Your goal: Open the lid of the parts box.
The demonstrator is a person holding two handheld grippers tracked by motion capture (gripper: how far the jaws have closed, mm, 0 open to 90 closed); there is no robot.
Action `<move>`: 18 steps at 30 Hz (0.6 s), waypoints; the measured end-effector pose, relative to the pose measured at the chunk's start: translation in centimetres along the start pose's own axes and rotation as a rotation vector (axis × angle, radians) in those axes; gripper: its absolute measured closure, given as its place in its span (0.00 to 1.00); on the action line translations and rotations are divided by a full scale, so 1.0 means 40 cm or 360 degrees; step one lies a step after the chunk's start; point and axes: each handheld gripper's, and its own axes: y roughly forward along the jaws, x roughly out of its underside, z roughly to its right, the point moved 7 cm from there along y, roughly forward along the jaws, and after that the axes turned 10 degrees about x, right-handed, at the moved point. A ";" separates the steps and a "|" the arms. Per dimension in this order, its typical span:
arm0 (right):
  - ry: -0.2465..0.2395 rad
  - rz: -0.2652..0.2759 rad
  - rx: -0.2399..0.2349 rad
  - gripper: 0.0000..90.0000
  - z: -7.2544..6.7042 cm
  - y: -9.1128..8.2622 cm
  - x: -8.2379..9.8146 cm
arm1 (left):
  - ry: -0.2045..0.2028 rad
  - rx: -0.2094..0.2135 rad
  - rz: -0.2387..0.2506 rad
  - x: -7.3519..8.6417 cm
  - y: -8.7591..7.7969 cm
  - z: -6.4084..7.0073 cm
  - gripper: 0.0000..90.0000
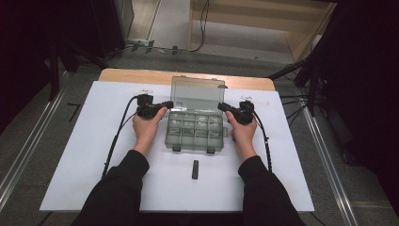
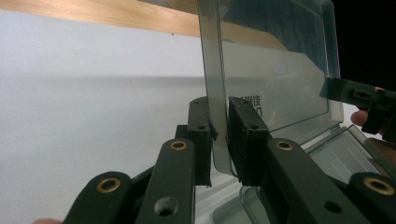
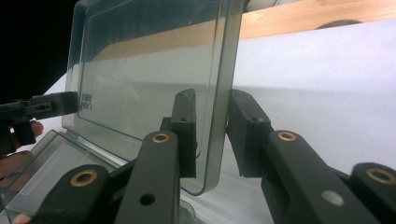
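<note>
While set at the centre of the white table, stood open as a clear compartment box, lid upright at the far side. Pinched its left edge in left gripper. Bracketed right edge narrowly with right gripper, contact unclear.

Compartments: the contents of the box are too small to tell in the high view.
Small black thing: lies near the tabletop's front edge; too small to tell what it is.
Lid: cut off by the top edge in both gripper views; its print is too blurred to read.
Left hand-held gripper: its body is cut off by the bottom edge.
Right hand-held gripper: whether its pads touch the lid's edge cannot be told.
Tabletop's far corners: small pale things there are too small to tell.
</note>
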 end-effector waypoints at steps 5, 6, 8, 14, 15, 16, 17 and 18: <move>0.0010 -0.0028 0.0002 0.77 0.003 0.004 0.004 | -0.0040 0.0007 -0.0032 0.005 0.002 -0.003 0.86; 0.0016 -0.0026 -0.0003 0.77 0.003 0.004 0.005 | -0.0038 0.0006 -0.0036 0.006 0.003 -0.003 0.85; 0.0041 -0.0044 -0.0006 0.77 0.005 0.005 0.007 | -0.0038 -0.0005 -0.0049 0.008 0.004 -0.002 0.84; 0.0054 -0.0069 -0.0013 0.75 0.009 0.008 0.010 | -0.0054 0.0014 -0.0125 0.017 0.014 0.002 0.78; 0.0046 -0.0078 -0.0011 0.74 0.009 0.010 0.012 | -0.0058 0.0021 -0.0128 0.018 0.014 0.001 0.78; 0.0046 -0.0083 -0.0004 0.74 0.007 0.008 0.013 | -0.0062 0.0023 -0.0129 0.018 0.014 0.001 0.78; 0.0046 -0.0083 -0.0004 0.74 0.007 0.008 0.013 | -0.0063 0.0025 -0.0130 0.018 0.013 0.001 0.78; 0.0044 -0.0086 -0.0009 0.74 0.008 0.009 0.013 | -0.0065 0.0025 -0.0131 0.018 0.013 0.001 0.78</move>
